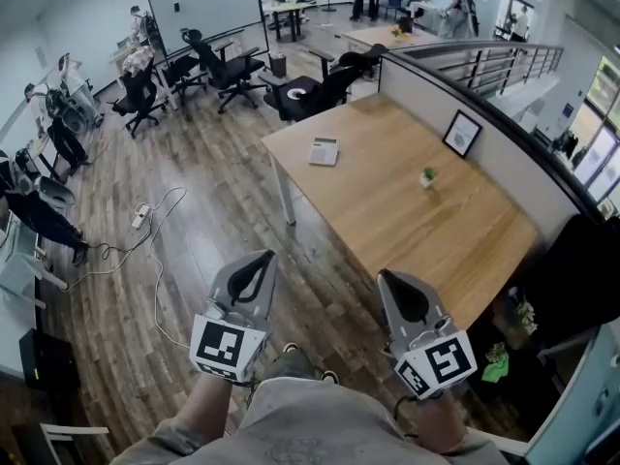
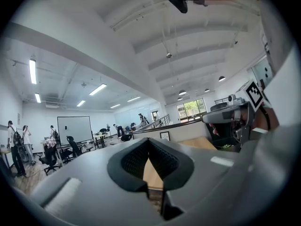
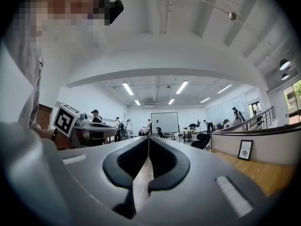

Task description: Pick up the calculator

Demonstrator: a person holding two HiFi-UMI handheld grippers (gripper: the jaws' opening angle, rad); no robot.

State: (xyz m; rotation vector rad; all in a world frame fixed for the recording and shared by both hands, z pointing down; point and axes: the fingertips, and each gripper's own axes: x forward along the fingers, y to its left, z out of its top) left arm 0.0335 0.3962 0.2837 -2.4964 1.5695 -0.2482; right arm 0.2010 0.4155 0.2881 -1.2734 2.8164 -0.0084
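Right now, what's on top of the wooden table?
Calculator, small potted plant, framed picture against the partition. Right gripper hides some of the table.

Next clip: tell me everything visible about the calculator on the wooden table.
The small, flat, light grey rectangular calculator lies on the light wooden table, near its far left corner and slightly askew to the edges. Its keys and display are too small to make out. Only the tabletop touches it; the little green potted plant and the black-framed picture stand well apart. It shows only in the head view.
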